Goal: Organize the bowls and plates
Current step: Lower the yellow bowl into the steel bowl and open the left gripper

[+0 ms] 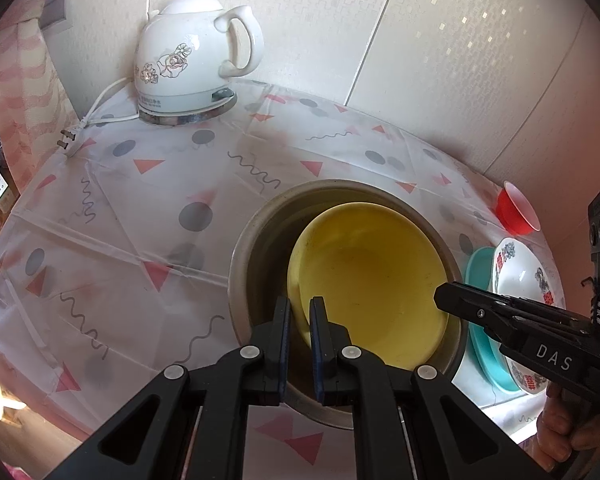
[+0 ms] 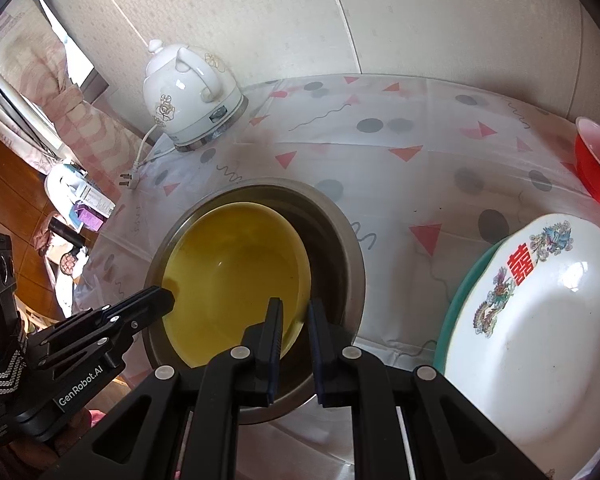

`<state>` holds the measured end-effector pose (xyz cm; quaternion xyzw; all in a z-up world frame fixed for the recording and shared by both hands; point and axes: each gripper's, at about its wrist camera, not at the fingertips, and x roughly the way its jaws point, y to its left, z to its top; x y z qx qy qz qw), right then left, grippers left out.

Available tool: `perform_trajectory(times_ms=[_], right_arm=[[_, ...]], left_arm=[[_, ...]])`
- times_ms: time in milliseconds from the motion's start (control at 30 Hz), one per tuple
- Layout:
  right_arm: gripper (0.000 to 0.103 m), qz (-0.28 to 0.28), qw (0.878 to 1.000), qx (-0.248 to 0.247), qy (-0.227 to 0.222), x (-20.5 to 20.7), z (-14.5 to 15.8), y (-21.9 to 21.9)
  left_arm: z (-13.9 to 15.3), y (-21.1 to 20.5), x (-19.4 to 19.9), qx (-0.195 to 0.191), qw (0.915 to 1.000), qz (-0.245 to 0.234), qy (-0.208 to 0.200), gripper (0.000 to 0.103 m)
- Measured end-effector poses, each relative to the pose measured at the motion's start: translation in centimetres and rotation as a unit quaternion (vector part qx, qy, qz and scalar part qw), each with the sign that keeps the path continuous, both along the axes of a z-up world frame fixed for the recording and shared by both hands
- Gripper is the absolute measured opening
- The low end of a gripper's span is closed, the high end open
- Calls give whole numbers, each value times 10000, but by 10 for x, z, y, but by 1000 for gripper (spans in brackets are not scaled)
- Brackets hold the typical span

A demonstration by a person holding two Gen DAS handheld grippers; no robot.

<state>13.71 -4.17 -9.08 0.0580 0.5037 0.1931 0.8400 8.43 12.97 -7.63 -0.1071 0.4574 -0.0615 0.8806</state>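
Both wrist views: close, downward, shared bowl (image 1: 372, 276)

so the bowl (image 1: 372, 276) sits inside the pot (image 1: 246, 256); kettle (image 1: 192, 56) behind-left of the pot, stacked plates (image 2: 540, 320) right.

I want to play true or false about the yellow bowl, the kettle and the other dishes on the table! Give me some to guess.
1. The yellow bowl sits inside the metal pot. True.
2. The left tongs and right tongs each pinch the yellow bowl's rim. True.
3. The white kettle is plugged into the wall. False: its plug lies loose on the tablecloth.
4. The red cup is stacked inside the yellow bowl. False: it stands alone on the tablecloth, far from the pot.
5. The white plate with red writing rests on a teal plate. True.
6. The kettle's lid is off. False: the lid is on.
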Motion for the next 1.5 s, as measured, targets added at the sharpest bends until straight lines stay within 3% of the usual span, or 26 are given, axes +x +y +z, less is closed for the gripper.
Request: perform_trajectory(times_ms=[867, 1233, 1500], right_arm=[[13, 114, 9989, -416, -180, -1, -8, 7], [20, -27, 10000, 29, -84, -1, -6, -5], [18, 98, 9995, -173, -227, -3, -5, -1]], left_arm=[[-10, -6, 2, 315, 9995, 25, -9, 9], [-2, 2, -2, 307, 9990, 256, -181, 9], [0, -5, -4, 437, 9986, 166, -247, 9]])
